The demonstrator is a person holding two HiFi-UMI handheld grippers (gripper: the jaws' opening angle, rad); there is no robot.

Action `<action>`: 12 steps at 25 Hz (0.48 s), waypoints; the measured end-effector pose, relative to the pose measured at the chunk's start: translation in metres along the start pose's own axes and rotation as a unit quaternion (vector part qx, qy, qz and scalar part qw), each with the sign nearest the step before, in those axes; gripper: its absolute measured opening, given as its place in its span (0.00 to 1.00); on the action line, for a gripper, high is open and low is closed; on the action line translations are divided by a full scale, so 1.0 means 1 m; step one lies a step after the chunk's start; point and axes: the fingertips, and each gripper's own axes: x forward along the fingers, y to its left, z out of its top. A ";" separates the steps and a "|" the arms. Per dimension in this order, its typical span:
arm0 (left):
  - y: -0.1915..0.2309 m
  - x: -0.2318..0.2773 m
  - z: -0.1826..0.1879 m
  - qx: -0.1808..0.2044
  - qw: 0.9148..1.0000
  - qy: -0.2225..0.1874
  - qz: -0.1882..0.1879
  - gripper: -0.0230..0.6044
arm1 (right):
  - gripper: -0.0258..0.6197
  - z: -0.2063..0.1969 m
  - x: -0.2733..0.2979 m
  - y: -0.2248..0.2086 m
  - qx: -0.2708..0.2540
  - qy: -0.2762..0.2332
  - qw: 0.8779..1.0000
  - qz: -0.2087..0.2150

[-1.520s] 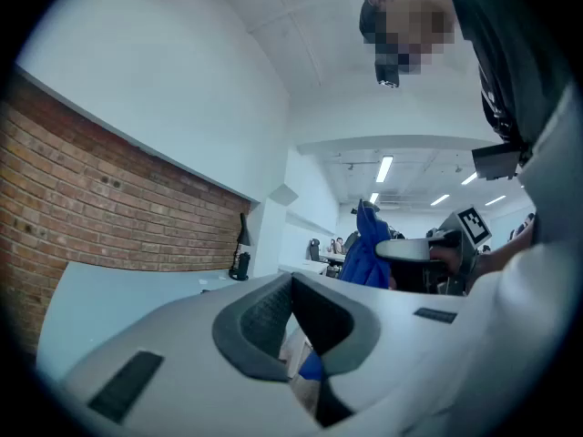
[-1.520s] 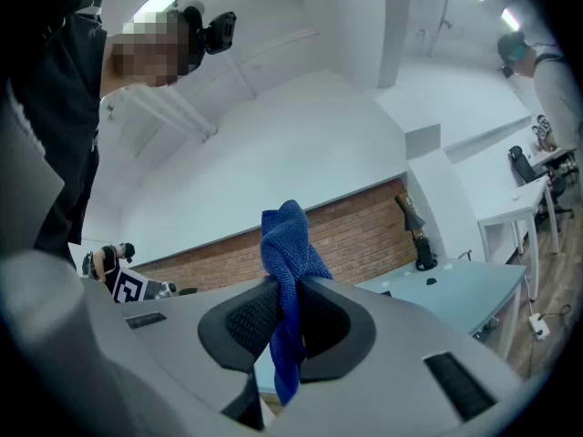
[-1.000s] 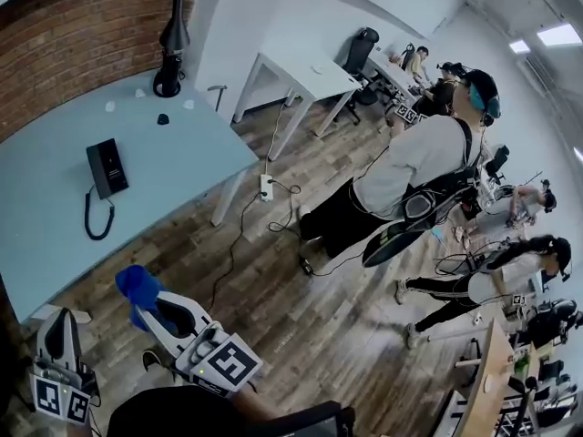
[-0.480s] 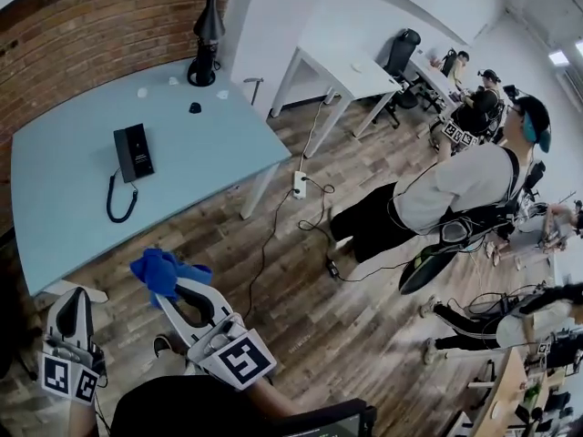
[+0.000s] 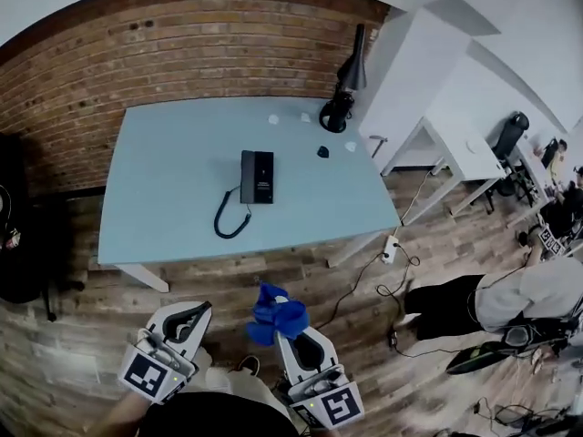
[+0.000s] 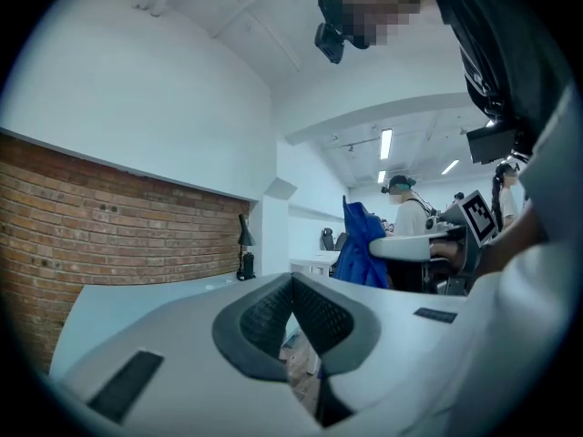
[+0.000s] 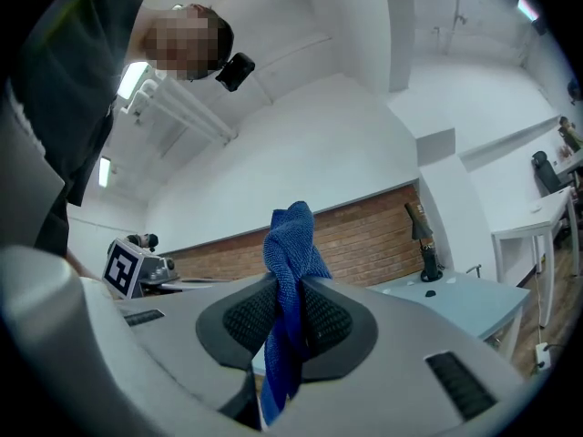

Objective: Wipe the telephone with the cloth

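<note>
On the worktop [image 5: 164, 180], white bits [image 5: 273, 118] and a dark lump [image 5: 322, 151] are too small to identify. Part of the cloth [image 7: 291, 235] is hidden between the fingers [image 7: 326, 321] of the right gripper [image 7: 290, 309].

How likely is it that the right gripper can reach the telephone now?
Probably yes, moving forward: the right gripper, shut on the blue cloth, hangs short of the table, with nothing blocking the telephone.
</note>
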 end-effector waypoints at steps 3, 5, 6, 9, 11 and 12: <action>0.005 -0.003 -0.009 -0.016 1.000 0.016 -0.014 0.06 | 0.15 -0.002 0.008 0.003 0.004 0.012 1.000 -0.014; 0.017 -0.005 -0.013 -0.023 0.999 0.024 -0.021 0.06 | 0.15 -0.003 0.020 0.004 0.017 0.018 0.999 -0.025; 0.025 -0.006 -0.015 -0.025 0.999 0.028 -0.024 0.06 | 0.15 -0.004 0.028 0.004 0.024 0.019 0.999 -0.030; 0.049 -0.009 -0.017 -0.031 0.998 0.026 -0.043 0.06 | 0.15 -0.004 0.054 0.007 0.042 0.016 0.998 -0.042; 0.068 -0.017 -0.016 -0.036 0.998 0.025 -0.055 0.06 | 0.15 -0.003 0.074 0.010 0.050 0.012 0.997 -0.051; 0.079 -0.021 -0.016 -0.039 0.997 0.025 -0.060 0.06 | 0.15 -0.003 0.084 0.011 0.053 0.010 0.997 -0.056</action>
